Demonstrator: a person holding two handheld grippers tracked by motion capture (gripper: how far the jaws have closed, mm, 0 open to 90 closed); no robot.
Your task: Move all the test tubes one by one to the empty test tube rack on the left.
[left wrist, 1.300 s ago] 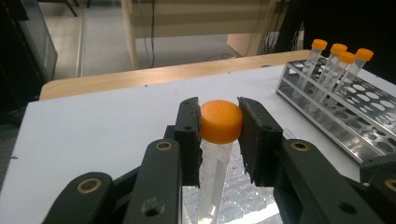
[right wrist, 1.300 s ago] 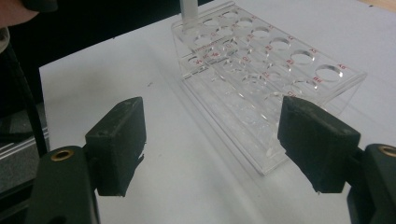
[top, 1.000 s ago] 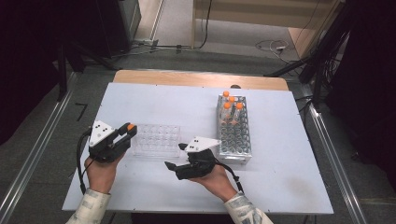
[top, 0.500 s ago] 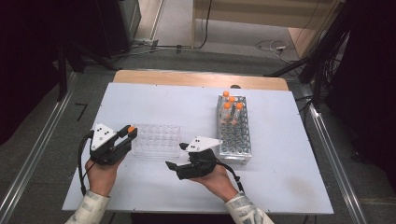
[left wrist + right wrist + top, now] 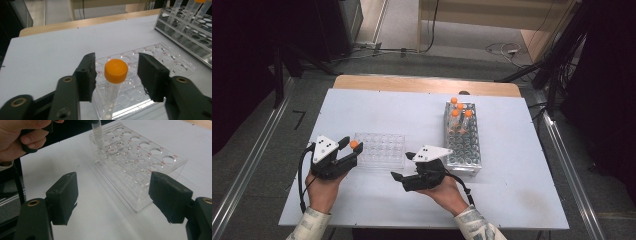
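Left gripper (image 5: 350,152), held near the left edge of the white tabletop (image 5: 382,107), with its jaws having just been opening: they now stand apart on either side of an orange-capped tube (image 5: 114,85), with a clear gap between each pad and the cap, so nothing is pinched. The tube stands upright in a hole at the left end of the clear plastic rack (image 5: 382,150), which lies left of the tabletop's centre, toward the near edge. Right gripper (image 5: 398,181), just beside the rack's near right corner and close to the near edge, has its jaws spread wide around bare tabletop, holding nothing; in the right gripper view the rack (image 5: 140,167) lies ahead of the jaws, untouched, with the lower part of the tube (image 5: 98,135) at its far end. A metal tube rack (image 5: 462,137) carrying several more orange-capped tubes (image 5: 460,111) stands right of centre, toward the far edge.
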